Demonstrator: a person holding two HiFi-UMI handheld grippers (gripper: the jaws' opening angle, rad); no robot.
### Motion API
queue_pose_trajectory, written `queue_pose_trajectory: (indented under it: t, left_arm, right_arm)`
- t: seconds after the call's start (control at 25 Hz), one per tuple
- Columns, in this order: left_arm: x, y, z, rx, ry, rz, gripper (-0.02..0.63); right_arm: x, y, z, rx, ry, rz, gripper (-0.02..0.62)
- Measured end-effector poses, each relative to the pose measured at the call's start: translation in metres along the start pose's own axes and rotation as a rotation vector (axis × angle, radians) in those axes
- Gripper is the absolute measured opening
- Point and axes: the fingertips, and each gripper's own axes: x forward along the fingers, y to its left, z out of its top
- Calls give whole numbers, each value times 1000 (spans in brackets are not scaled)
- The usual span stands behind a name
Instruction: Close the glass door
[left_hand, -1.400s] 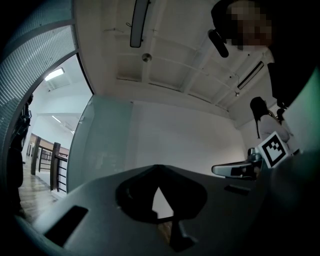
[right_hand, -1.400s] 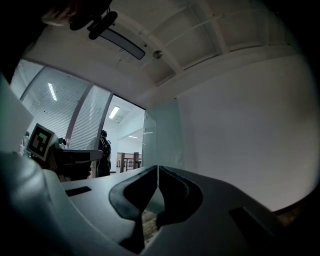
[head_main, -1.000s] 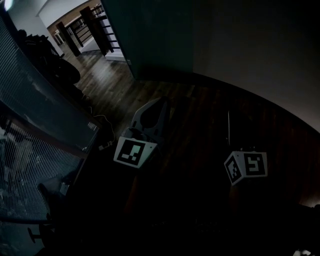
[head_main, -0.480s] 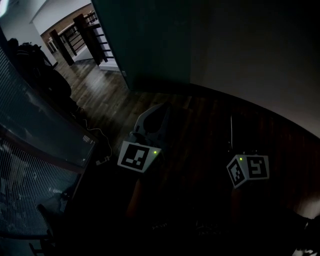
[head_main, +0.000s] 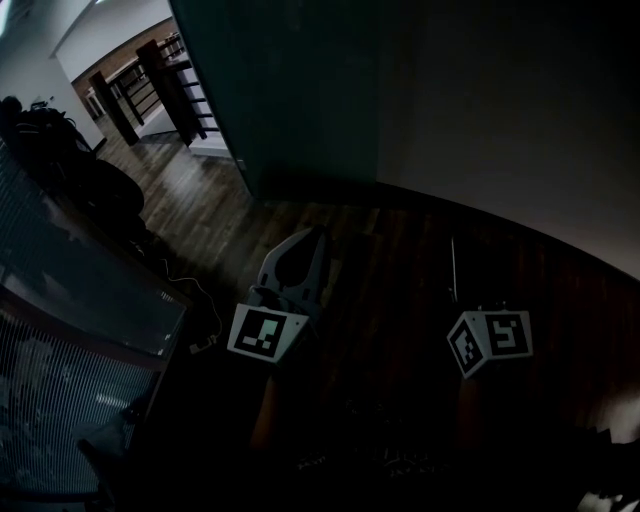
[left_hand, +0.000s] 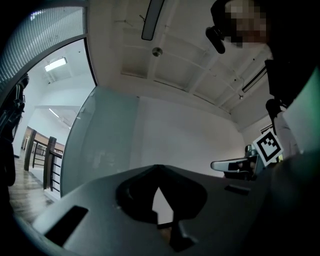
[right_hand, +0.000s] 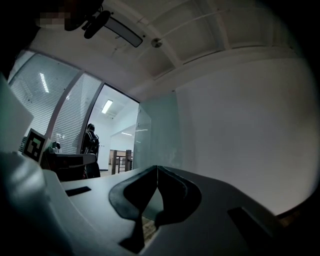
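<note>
Standing open at the upper middle of the frame, the glass door (head_main: 290, 90) is untouched. The left gripper (head_main: 310, 240) and right gripper (head_main: 453, 265) sit short of it, jaws together and empty. To my eye, the closing hasn't begun.

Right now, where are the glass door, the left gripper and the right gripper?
glass door (head_main: 290, 100), head view, middle of its pane.
left gripper (head_main: 317, 234), head view, its closed front tip.
right gripper (head_main: 452, 243), head view, its closed front tip.
</note>
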Motion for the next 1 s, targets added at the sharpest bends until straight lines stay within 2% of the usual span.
queue_pose_trajectory:
  t: [0.32,0.64,1.0]
  left_arm:
    - [34,15,-7,29,32,12,2]
    - [72,26,-28,2,53,22,2]
    - [134,36,-25,50,43,27,2]
  right_arm:
    - [27,-11,1,-6,5,-11,3]
    - [60,-29,-15,4,31,11,3]
    - [119,-63,-17,-1,25,49,3]
